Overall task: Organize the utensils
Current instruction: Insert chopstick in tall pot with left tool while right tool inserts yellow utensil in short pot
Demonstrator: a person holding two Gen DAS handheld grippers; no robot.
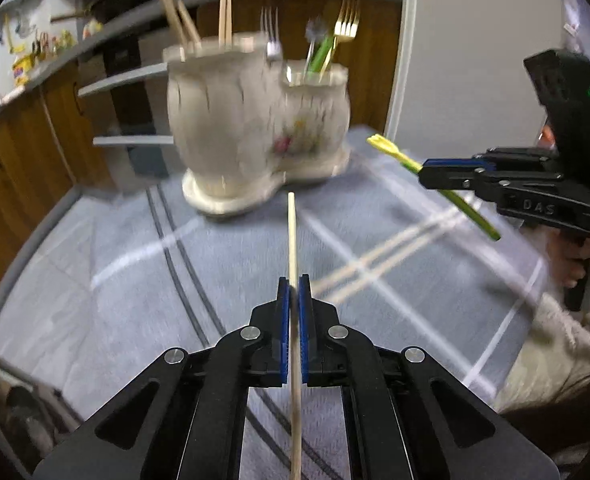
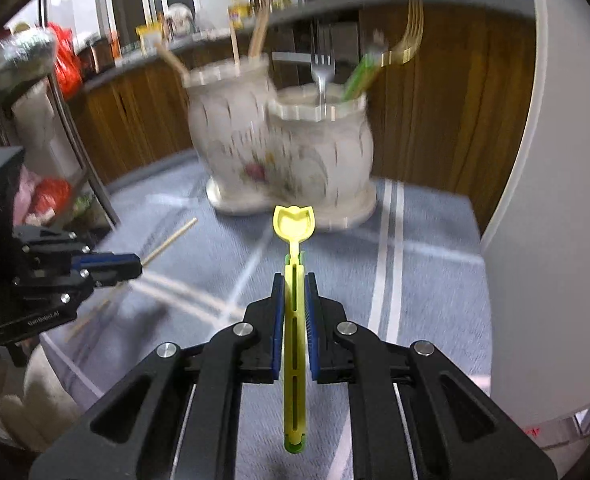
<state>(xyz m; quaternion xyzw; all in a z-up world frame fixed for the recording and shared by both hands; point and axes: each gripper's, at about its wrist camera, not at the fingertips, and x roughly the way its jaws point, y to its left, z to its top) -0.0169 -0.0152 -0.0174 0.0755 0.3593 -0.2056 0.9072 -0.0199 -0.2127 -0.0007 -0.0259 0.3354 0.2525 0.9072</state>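
Note:
My left gripper [image 1: 293, 280] is shut on a thin wooden chopstick [image 1: 292, 236] that points forward above the blue cloth. My right gripper [image 2: 294, 278] is shut on a yellow-green plastic spoon [image 2: 293, 222], bowl forward. Each gripper shows in the other view: the right gripper [image 1: 425, 174] with the spoon [image 1: 391, 152], the left gripper [image 2: 137, 266] with the chopstick [image 2: 171, 238]. Ahead stands a white ceramic double-pot holder [image 1: 255, 120], [image 2: 283, 148]. Its taller pot holds chopsticks [image 1: 225, 16]; its lower pot holds forks [image 1: 347, 20] and a green utensil [image 1: 321, 54].
More chopsticks [image 1: 379, 264] lie on the blue striped tablecloth [image 1: 115, 300] right of my left gripper. Wooden cabinets [image 2: 447, 100] and a cluttered counter stand behind the table. A white rounded surface [image 2: 555, 200] rises at the right. A hand [image 1: 571, 264] holds the right gripper.

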